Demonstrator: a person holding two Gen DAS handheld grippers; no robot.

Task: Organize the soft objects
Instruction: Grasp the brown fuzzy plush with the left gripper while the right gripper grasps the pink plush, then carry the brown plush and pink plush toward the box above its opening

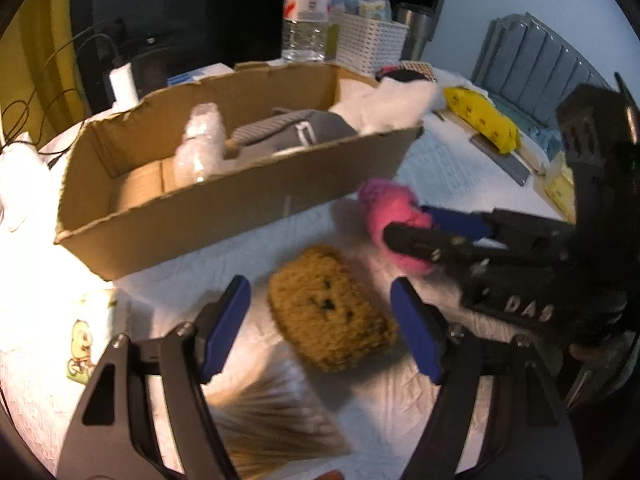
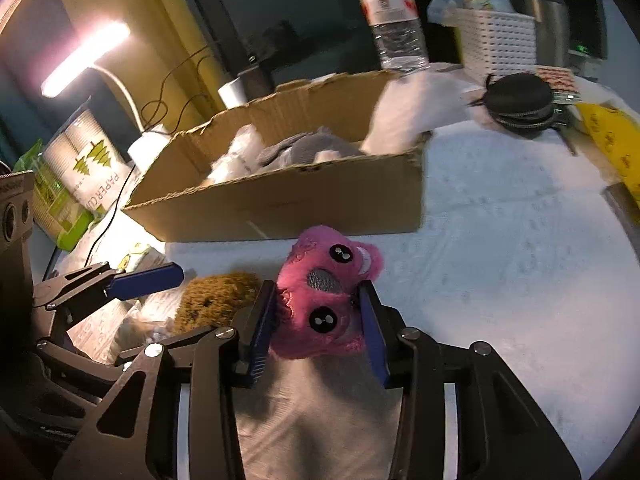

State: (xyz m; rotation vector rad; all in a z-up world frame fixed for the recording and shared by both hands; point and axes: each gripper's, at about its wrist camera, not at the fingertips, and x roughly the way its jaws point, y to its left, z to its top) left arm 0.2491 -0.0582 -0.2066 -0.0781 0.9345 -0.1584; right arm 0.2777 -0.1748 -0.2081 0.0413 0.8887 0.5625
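Note:
A pink plush toy with black button eyes lies on the white cloth in front of the cardboard box. My right gripper is shut on it, with a blue pad pressing each side. In the left wrist view the same toy shows in that gripper. A brown knitted soft toy rests on the cloth between the fingers of my left gripper, which is open, its pads clear of the toy. The box holds a grey fabric item, a white fluffy piece and a clear plastic wad.
Behind the box stand a water bottle, a white woven basket and a steel cup. A yellow pouch and a black round case lie at the right. A lit lamp and a paper-cup pack are at the left.

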